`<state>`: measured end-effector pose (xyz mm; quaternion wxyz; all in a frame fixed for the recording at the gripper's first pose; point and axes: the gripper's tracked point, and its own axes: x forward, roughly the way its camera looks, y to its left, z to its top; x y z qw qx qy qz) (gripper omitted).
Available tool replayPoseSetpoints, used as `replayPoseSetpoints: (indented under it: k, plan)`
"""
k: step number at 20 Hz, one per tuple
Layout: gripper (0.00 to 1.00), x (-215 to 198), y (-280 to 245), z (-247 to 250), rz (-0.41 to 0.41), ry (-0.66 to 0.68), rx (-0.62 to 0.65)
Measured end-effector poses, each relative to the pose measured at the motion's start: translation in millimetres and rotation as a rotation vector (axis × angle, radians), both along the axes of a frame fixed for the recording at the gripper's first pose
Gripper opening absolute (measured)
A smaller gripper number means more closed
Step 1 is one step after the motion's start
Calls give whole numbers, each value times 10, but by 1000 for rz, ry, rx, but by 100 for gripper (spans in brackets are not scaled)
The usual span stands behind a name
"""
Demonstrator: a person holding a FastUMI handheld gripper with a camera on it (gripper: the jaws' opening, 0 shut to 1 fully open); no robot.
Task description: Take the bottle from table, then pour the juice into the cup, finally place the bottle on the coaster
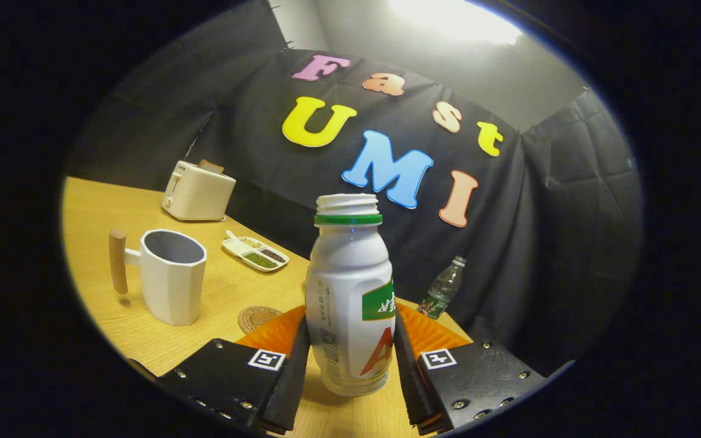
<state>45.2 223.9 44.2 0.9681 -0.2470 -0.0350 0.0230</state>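
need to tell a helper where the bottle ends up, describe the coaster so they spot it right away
On the wooden table, look just past the tool, shut on the white bottle. The coaster lies flat beside the white mug: a small brown disc, the only round flat thing there.

1. The gripper (350, 359) has both fingers pressed on the bottle (350, 292), which blocks the way straight ahead.
2. Left of it, the cup (171, 277) stands with bare table (229, 286) between; the coaster (257, 317) lies flat there.
3. Beyond, a toaster (197, 191) and snack tray (256, 251) sit near the wall.
4. A water bottle (443, 289) stands to the right.
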Motion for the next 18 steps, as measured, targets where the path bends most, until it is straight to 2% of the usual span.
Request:
replayPoseSetpoints:
  k: [12, 18]
  plan:
    - [66, 188, 371, 147, -100, -64, -475]
    - [66, 177, 538, 139, -118, -112, -653]
